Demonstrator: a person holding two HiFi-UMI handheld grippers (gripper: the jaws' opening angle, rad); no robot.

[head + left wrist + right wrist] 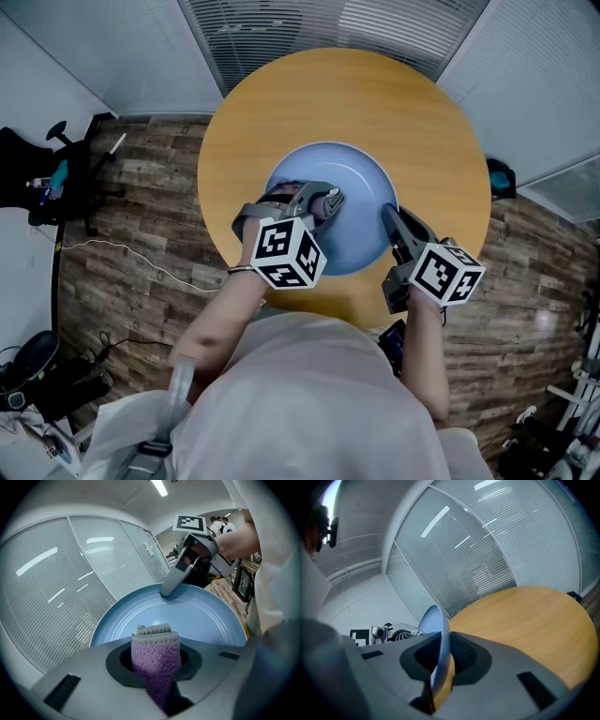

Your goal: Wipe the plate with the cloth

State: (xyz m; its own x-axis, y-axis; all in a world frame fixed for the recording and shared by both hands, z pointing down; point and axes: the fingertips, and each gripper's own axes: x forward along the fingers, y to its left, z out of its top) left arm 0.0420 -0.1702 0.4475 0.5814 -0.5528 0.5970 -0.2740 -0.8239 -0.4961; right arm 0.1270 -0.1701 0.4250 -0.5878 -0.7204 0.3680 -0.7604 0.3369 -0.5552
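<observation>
Round wooden table point(441, 122), plank floor point(141, 187), black office chair point(23, 169)

Reaches both arms out over the near edge of the table point(422, 122), left forearm point(220, 314) bare, right forearm point(427, 349) close in to the body. Clamps a folded cloth point(155, 648) in the left gripper point(330, 200), jaws closed on it, nose angled down over the middle of the plate point(361, 178). Pinches the plate's right rim in the right gripper point(387, 214), jaws nearly together with the rim between the pads, pointing down less steeply. Carries a marker cube point(286, 251) on each gripper, facing up.
</observation>
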